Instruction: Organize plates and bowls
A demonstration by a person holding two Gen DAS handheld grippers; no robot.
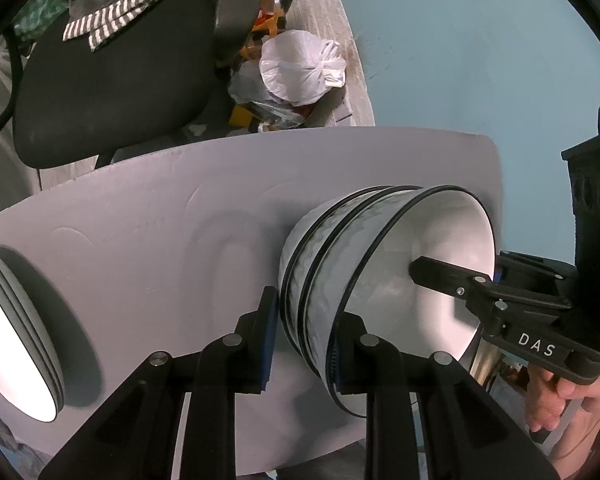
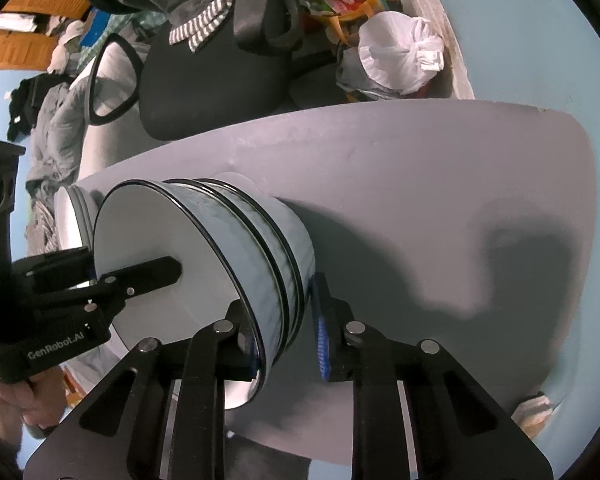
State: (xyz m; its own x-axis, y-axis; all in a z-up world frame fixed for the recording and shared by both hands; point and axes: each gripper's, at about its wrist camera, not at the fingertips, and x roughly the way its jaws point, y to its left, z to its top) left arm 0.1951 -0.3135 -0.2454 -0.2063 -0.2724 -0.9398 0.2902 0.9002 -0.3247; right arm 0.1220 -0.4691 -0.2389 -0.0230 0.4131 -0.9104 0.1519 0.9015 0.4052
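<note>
**Operator:** What did the left wrist view show?

**Inspector:** The stack of bowls (image 1: 340, 264), three nested, stood at the right end of the grey tabletop (image 1: 160, 216). Its base was hidden behind its own walls, so contact with the tabletop could not be confirmed. The left claw (image 1: 310, 312) was clamped on the near wall of the stack, with one finger inside the top bowl and the blue-padded finger outside. The rim partly covered the inner finger. The right claw (image 1: 424, 270) entered from the right. Only its inner finger showed; the outer one was hidden behind the bowls. A stack of plates (image 1: 20, 340) lay at the far left, cut off by the frame edge.

**Operator:** And the right wrist view?

**Inspector:** The right claw (image 2: 278, 300) gripped the same stack of bowls (image 2: 228, 248) by its near wall, with the blue pad outside and the other finger inside. The outer pad met the lowest bowl at its tip. The left claw (image 2: 168, 268) again showed only its inner finger. The stack of plates (image 2: 70, 216) was mostly concealed behind the bowls. The tabletop (image 2: 420, 184) beyond lay in shadow.
</note>
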